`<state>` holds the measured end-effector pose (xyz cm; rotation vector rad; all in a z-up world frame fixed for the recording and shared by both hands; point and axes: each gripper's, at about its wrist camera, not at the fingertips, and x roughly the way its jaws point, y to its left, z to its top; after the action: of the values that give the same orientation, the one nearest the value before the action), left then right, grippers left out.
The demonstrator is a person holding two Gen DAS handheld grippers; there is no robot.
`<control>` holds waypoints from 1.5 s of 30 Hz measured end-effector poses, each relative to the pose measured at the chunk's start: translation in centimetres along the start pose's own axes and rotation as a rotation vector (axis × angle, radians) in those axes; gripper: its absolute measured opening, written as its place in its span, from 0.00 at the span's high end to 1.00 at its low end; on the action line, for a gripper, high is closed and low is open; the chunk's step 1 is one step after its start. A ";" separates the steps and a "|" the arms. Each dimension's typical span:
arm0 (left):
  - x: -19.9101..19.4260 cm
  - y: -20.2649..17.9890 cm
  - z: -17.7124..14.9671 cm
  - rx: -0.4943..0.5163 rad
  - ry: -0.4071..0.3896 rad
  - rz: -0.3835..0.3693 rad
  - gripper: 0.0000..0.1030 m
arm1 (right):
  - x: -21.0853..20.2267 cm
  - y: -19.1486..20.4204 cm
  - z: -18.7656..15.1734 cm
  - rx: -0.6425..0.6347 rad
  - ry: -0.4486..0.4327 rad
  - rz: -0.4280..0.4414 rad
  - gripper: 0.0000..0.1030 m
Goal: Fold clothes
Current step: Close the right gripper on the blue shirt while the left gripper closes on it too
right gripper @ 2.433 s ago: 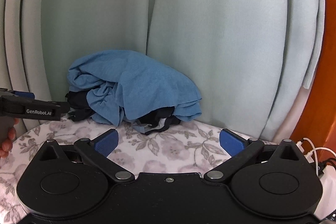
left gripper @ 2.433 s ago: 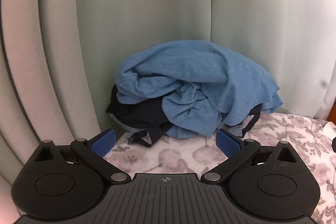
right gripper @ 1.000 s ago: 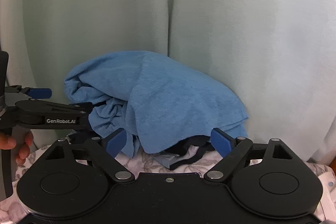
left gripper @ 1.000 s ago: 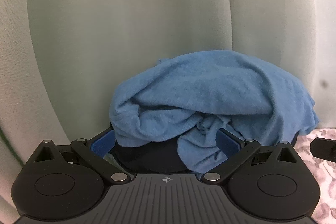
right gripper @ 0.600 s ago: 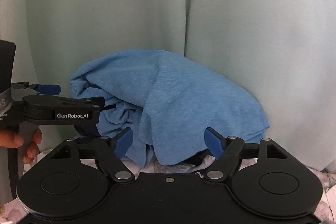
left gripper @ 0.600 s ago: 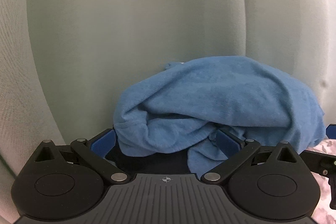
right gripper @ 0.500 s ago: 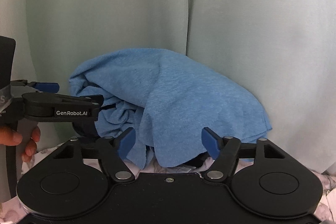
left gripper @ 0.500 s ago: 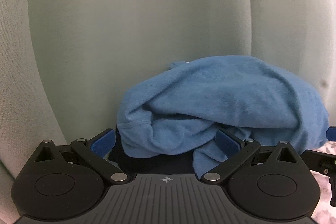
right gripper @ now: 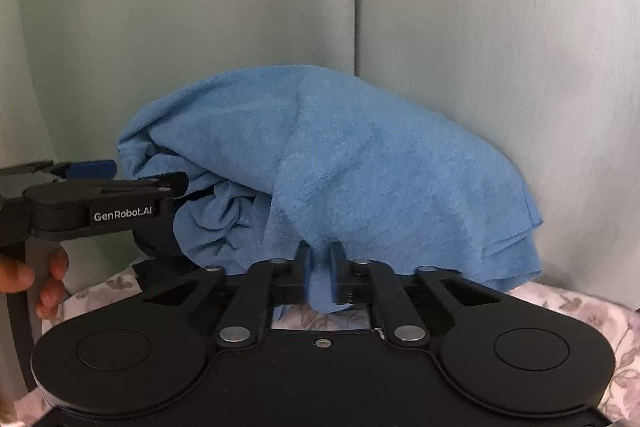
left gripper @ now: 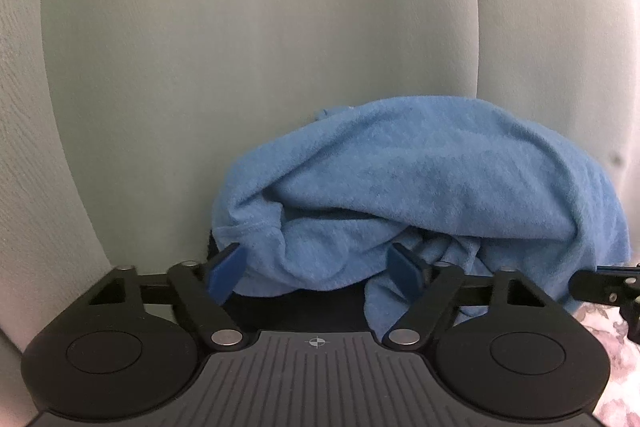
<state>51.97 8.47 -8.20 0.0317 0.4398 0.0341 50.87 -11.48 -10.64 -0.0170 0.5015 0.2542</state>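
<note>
A crumpled blue garment lies heaped on a black garment against the curtain. My left gripper is at the heap's left end. Its jaws are closing, with a rolled fold of the blue cloth between the pads, and the pads do not visibly squeeze it. In the right wrist view the blue garment fills the middle, and my right gripper is shut on its lower front edge, a strip of cloth hanging between the fingers. The left gripper shows side-on there, its tips at the cloth.
A pale green curtain hangs directly behind the heap. The clothes rest on a floral sheet. A person's hand holds the left gripper's handle. The right gripper's fingers show at the left wrist view's right edge.
Both grippers have moved in close to the heap. The right jaws went from wide apart to pinched on the blue cloth's edge. The left jaws have narrowed around a fold.
</note>
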 end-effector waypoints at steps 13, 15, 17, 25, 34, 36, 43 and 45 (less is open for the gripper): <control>-2.1 -0.5 -0.2 0.019 -0.007 0.030 0.77 | -2.2 -0.2 0.1 0.009 -0.028 0.010 0.99; -2.8 -0.6 -0.1 0.016 -0.013 0.027 0.78 | -2.8 -0.4 0.2 0.010 -0.040 0.008 0.99; -3.5 -0.7 0.0 0.013 -0.016 0.024 0.78 | -3.8 -0.5 0.3 0.008 -0.059 0.005 0.99; -5.3 0.5 0.1 -0.007 -0.039 0.003 0.81 | -8.1 -1.3 0.9 0.010 -0.147 -0.016 0.99; -11.6 1.0 -1.1 -0.017 -0.074 -0.020 0.90 | -13.3 -2.4 1.5 0.015 -0.210 -0.048 0.99; -12.4 1.0 -1.0 -0.013 -0.074 -0.027 0.90 | -14.5 -2.6 1.4 0.018 -0.215 -0.047 1.00; -14.6 1.8 -2.5 0.015 -0.028 0.001 0.90 | -17.3 -3.0 0.2 -0.005 -0.217 -0.053 1.00; -14.5 1.3 -3.2 0.022 -0.004 0.010 0.89 | -18.0 -3.3 0.0 -0.003 -0.225 -0.060 1.00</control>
<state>37.40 9.31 -4.89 0.0553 0.4357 0.0392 36.41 -18.96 -2.22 -0.0063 0.2765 0.1957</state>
